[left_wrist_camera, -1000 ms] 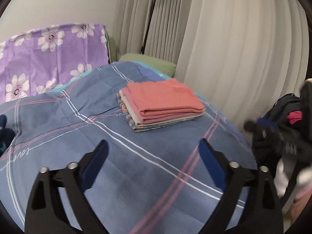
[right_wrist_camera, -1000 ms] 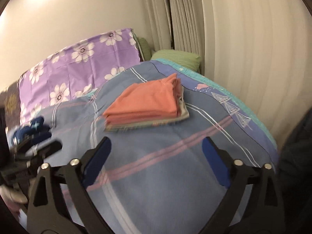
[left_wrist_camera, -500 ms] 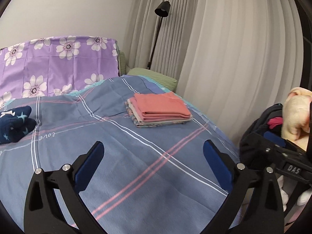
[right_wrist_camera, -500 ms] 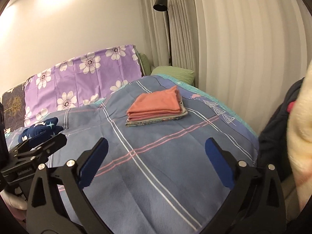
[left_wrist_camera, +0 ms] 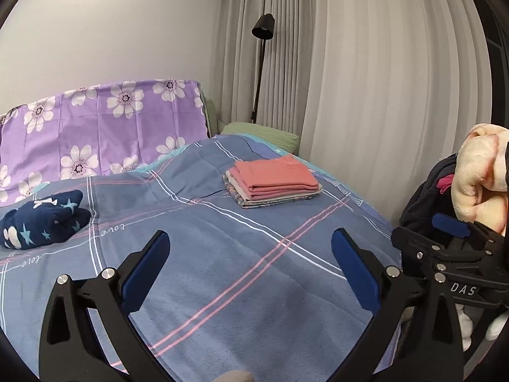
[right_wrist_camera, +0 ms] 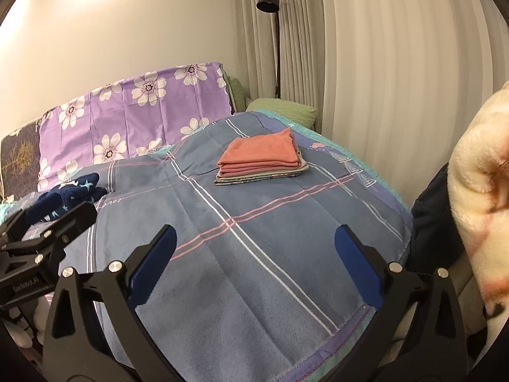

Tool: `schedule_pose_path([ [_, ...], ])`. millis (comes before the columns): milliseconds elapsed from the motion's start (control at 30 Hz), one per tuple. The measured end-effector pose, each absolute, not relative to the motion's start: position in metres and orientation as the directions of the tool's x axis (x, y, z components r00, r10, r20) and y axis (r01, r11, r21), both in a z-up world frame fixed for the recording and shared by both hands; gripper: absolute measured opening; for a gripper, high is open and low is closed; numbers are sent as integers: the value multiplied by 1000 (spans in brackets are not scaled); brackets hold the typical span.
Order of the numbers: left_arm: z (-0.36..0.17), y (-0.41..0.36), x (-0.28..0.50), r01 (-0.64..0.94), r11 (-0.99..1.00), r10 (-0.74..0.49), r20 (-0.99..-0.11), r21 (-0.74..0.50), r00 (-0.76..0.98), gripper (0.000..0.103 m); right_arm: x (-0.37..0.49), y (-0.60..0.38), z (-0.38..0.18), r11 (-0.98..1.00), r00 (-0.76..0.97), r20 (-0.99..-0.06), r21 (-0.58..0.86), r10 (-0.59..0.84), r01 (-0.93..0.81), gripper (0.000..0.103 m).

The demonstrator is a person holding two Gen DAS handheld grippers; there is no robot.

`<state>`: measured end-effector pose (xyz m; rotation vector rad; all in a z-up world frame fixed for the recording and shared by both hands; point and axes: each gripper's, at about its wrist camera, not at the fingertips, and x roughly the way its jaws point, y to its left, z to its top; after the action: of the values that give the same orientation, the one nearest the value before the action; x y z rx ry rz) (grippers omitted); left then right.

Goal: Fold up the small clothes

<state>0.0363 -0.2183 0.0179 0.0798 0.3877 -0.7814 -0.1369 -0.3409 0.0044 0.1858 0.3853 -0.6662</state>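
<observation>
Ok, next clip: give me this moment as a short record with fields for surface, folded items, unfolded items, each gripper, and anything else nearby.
surface: blue plaid bedspread
folded: neat stack of folded clothes, salmon-pink piece on top, on the far right part of the bed
unfolded: crumpled navy garment with stars, at the bed's left side
left gripper: open, empty, above the bedspread
right gripper: open, empty, above the bedspread
nearby: cream fleece fabric at right edge; black floor lamp; purple floral cloth at the head end

The left gripper point(left_wrist_camera: 248, 265) hangs wide open over the blue bedspread point(left_wrist_camera: 222, 254) (folded stack point(left_wrist_camera: 273, 184) beyond, navy garment point(left_wrist_camera: 44, 219) left).
</observation>
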Motion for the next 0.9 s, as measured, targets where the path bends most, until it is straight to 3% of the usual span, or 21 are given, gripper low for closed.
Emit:
schedule_pose_path([
  [900,23,-213,34,699,711,-665,-395,-76,634,102,-145,-310,18,762,707,-366,-8,-604,647,101],
])
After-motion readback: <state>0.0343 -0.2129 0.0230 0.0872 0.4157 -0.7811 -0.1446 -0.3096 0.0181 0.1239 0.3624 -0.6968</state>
